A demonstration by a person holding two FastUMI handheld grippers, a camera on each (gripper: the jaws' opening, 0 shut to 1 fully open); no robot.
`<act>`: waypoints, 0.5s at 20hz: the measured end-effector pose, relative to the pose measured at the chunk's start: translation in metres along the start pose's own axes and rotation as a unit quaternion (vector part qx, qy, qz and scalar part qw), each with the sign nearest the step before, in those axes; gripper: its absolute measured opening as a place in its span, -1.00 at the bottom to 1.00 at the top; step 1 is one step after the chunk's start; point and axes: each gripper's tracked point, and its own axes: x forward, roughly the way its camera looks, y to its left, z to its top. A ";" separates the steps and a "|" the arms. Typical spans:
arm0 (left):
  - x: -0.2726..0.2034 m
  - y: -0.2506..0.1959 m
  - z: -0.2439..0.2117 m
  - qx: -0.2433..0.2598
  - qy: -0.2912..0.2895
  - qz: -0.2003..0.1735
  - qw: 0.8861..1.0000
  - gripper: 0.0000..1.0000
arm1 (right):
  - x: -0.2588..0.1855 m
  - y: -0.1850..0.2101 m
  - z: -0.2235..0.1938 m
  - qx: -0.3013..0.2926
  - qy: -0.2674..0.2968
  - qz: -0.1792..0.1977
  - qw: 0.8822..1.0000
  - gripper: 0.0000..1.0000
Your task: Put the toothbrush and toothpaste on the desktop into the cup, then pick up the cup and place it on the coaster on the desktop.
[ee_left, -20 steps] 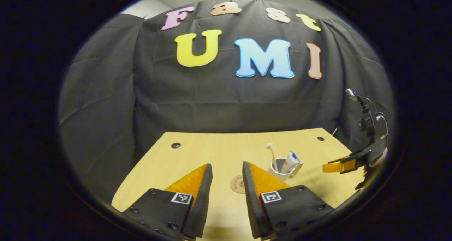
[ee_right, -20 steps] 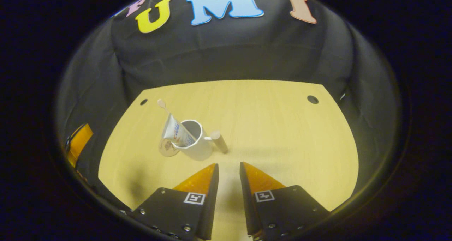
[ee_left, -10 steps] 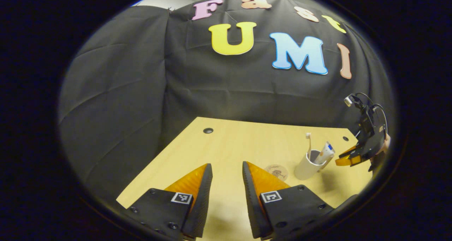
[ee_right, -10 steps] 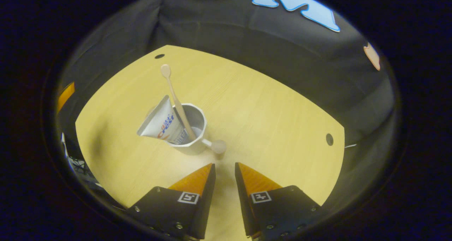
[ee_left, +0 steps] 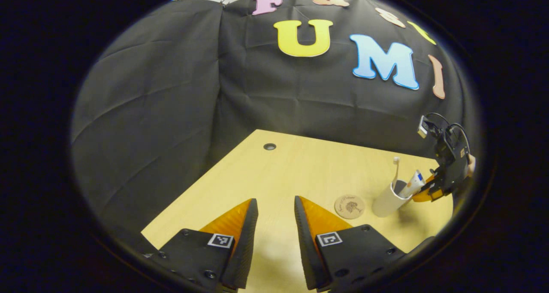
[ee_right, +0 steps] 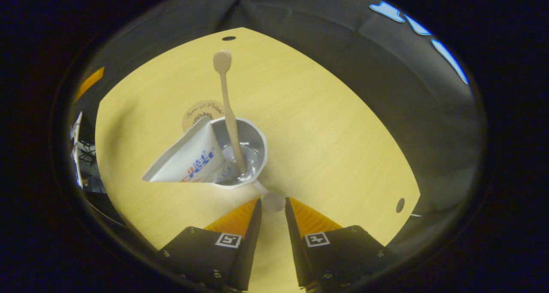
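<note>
On the desktop (ee_right: 343, 125), the cup (ee_right: 240, 155) is already holding the toothbrush (ee_right: 229, 108) and toothpaste (ee_right: 188, 160), just right of the coaster (ee_left: 349, 206); you are still owing the lift onto it. You are aiming your right gripper (ee_right: 272, 209) downward, fingers apart around the cup's handle (ee_right: 272, 200), not yet clamped. You are hovering your left gripper (ee_left: 276, 211) apart and empty, well to the left.

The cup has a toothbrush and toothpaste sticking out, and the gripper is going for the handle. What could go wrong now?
1. The right gripper has only the handle's end between its open fingers; a shallow pinch might let the cup swing or slip.
2. The toothpaste leans far over the rim, so a tilt could tip it out.
3. The tall toothbrush might make the cup top-heavy on the coaster.
</note>
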 end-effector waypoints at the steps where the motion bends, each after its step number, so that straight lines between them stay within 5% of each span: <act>1: 0.000 0.002 -0.002 -0.002 0.002 0.004 1.000 0.14 | 0.000 0.001 0.003 -0.005 0.002 0.007 1.000 -0.22; 10: 0.003 0.020 -0.016 -0.018 0.021 0.041 0.999 0.12 | 0.019 0.007 0.014 -0.062 0.024 0.047 0.997 -0.21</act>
